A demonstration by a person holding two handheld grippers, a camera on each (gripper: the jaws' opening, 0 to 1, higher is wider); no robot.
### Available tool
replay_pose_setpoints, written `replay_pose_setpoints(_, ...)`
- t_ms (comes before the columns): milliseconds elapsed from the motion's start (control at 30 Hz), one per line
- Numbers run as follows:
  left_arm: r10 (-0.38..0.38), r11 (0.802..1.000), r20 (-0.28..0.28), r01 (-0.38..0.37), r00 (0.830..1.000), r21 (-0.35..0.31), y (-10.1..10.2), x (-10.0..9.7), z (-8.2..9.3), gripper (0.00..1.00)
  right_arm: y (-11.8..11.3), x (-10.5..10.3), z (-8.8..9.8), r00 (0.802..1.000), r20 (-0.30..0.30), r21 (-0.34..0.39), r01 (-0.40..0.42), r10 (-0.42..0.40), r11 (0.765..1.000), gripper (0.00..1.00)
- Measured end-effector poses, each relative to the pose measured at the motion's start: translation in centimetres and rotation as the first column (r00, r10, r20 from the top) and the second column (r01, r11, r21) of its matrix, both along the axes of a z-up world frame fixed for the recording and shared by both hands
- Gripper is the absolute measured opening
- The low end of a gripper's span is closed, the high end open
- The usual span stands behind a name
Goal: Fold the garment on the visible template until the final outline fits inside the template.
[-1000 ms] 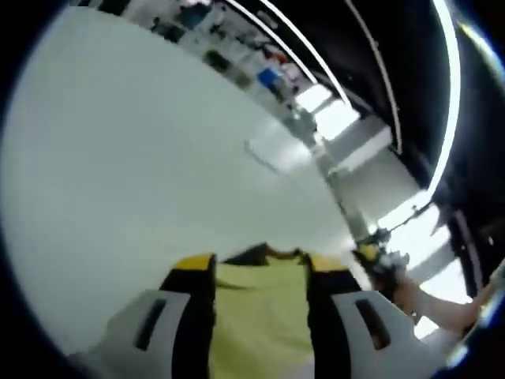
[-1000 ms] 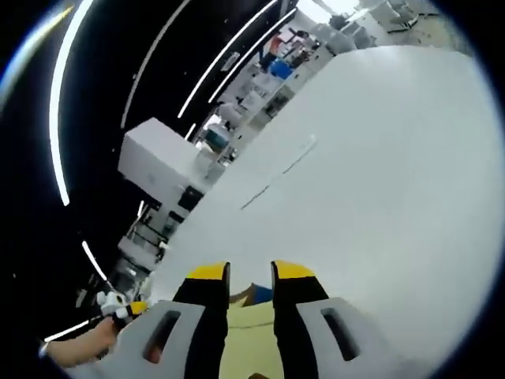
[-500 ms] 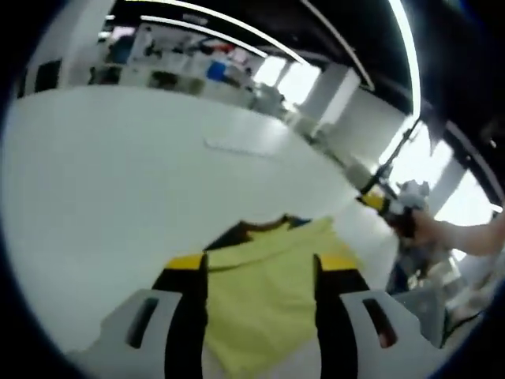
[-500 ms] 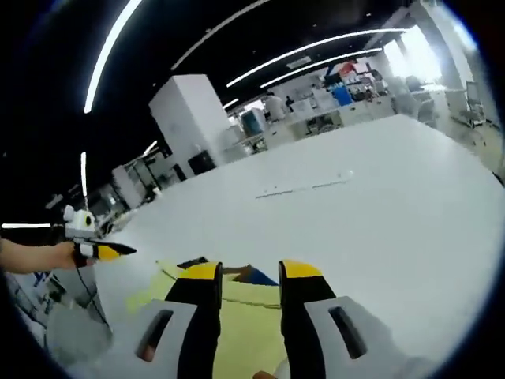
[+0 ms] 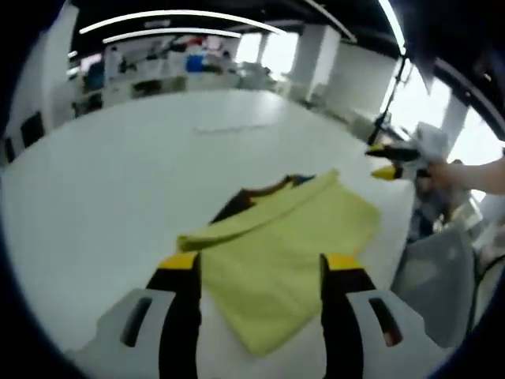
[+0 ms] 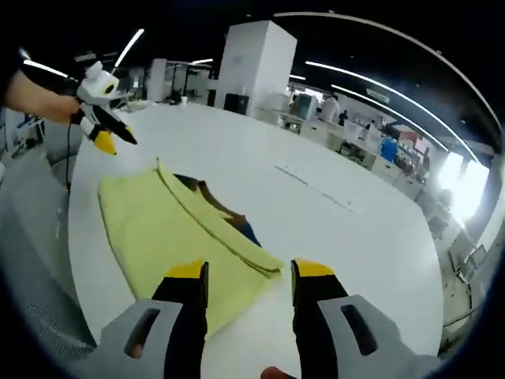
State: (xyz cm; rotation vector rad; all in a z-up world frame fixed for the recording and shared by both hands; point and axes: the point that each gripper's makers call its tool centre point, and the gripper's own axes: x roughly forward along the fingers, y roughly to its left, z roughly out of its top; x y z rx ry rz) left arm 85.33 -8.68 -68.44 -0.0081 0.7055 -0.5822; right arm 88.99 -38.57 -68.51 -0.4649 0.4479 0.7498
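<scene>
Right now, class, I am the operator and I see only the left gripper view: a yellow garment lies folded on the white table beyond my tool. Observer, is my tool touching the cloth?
Observer: No. In the right gripper view the left tool hangs in a hand, clear of the yellow garment and past its far corner.
Operator: And the right tool, does it hold anything?
Observer: Nothing. The right tool has its jaws apart with nothing between them, and the garment's folded edge lies just beyond them on the white table.
</scene>
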Motion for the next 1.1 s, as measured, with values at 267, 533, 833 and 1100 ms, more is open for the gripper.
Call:
replay_pose_setpoints(267, -0.008, 0.999, -0.008, 0.008, 1.0, 0.042, -0.2, -1.4, -0.5, 0.6, -0.3, -2.4, -1.2, 0.998, -0.065, 0.0, 0.011, -0.011, 1.0, 0.48)
replay_pose_setpoints(533, 0.003, 1.0, -0.019, -0.002, 1.0, 0.026, 0.0, -1.4, -0.7, 0.6, -0.4, -2.4, -1.2, 0.997, -0.081, 0.006, 0.011, -0.01, 1.0, 0.47)
replay_pose_setpoints(833, -0.008, 0.997, -0.014, 0.009, 1.0, 0.083, 1.5, 0.6, -1.4, 0.58, -0.7, -0.1, -1.9, 0.998, -0.06, -0.036, -0.028, 0.026, 0.999, 0.45)
replay_pose_setpoints(1100, -0.041, 0.989, -0.025, 0.044, 0.999, 0.143, 2.7, 2.9, -2.9, 0.57, -1.0, 2.3, -3.4, 0.996, -0.068, -0.09, -0.07, 0.064, 0.993, 0.43)
